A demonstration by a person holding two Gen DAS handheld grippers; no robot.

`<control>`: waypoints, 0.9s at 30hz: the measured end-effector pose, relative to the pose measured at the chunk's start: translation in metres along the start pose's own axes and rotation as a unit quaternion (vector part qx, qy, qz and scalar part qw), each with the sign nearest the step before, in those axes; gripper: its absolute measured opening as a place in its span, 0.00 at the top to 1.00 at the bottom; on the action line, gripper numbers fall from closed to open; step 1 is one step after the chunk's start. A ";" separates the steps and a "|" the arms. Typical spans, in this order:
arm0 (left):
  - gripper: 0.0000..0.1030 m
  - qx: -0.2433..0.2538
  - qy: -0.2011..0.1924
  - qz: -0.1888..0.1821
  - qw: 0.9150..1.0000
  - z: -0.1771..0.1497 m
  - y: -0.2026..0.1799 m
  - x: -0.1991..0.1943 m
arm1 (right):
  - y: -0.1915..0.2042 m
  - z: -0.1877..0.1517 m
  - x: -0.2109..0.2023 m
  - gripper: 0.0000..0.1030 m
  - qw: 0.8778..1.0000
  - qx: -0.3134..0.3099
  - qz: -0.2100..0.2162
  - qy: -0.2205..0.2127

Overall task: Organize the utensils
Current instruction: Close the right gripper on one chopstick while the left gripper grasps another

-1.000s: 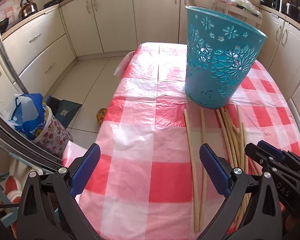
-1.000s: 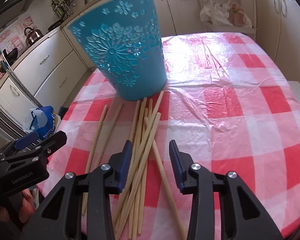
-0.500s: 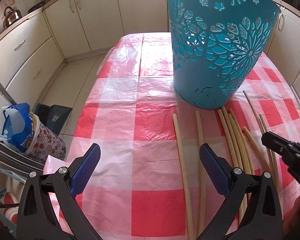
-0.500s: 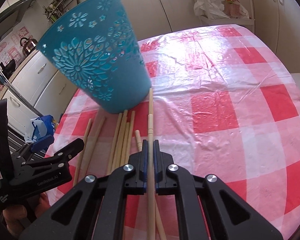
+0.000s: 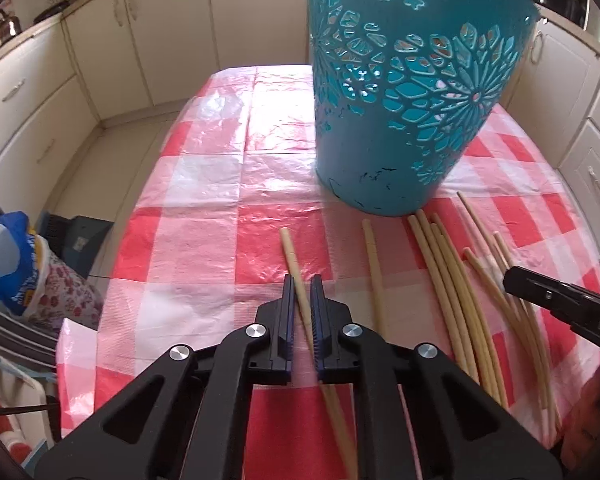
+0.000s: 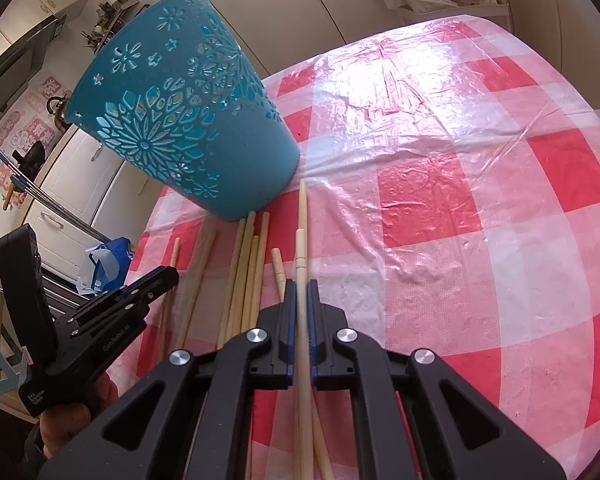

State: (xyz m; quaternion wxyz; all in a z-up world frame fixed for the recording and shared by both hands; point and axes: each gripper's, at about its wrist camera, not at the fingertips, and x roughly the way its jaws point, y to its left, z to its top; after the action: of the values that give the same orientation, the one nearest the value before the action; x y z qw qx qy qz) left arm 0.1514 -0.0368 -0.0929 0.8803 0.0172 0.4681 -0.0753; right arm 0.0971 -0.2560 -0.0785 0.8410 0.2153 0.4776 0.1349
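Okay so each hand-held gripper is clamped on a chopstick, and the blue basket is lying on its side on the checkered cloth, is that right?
Not quite: the blue basket stands upright on the checkered cloth, as the left wrist view shows. Each hand-held gripper, left and right, is indeed clamped on a chopstick.

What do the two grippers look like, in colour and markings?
Both are black plastic with blue ribbed pads and silver round bolts. The left gripper carries white lettering on its side, seen from the right wrist view. The right gripper shows white letters "DAS" from the left wrist view.

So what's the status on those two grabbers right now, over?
Left gripper shut on one chopstick. Right gripper shut on another chopstick. Other chopsticks on the table; teal basket just ahead, path clear.
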 end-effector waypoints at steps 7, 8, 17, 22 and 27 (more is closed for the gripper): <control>0.95 -0.008 0.003 -0.030 1.000 -0.001 0.018 -0.005 | -0.007 0.002 -0.006 0.94 1.000 0.007 -0.001 -0.010; 0.95 -0.008 0.005 -0.028 1.000 0.000 0.019 -0.004 | -0.009 0.002 -0.006 0.94 1.000 0.007 -0.001 -0.009; 0.47 0.010 0.015 0.001 1.000 0.003 0.013 0.002 | -0.019 0.005 -0.008 0.89 1.000 0.014 -0.011 -0.004; 0.57 0.036 0.007 0.018 0.999 -0.001 0.006 0.002 | -0.019 0.004 -0.008 0.88 1.000 0.003 -0.012 -0.003; 0.95 0.041 0.009 0.000 0.999 0.002 0.002 0.000 | -0.014 0.004 -0.010 0.92 1.000 -0.004 -0.007 -0.008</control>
State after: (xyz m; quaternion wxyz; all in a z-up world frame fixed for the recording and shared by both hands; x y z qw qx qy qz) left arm 0.1536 -0.0347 -0.0921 0.8747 0.0540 0.4723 -0.0946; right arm 0.0957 -0.2734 -0.0759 0.8467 0.2093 0.4717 0.1293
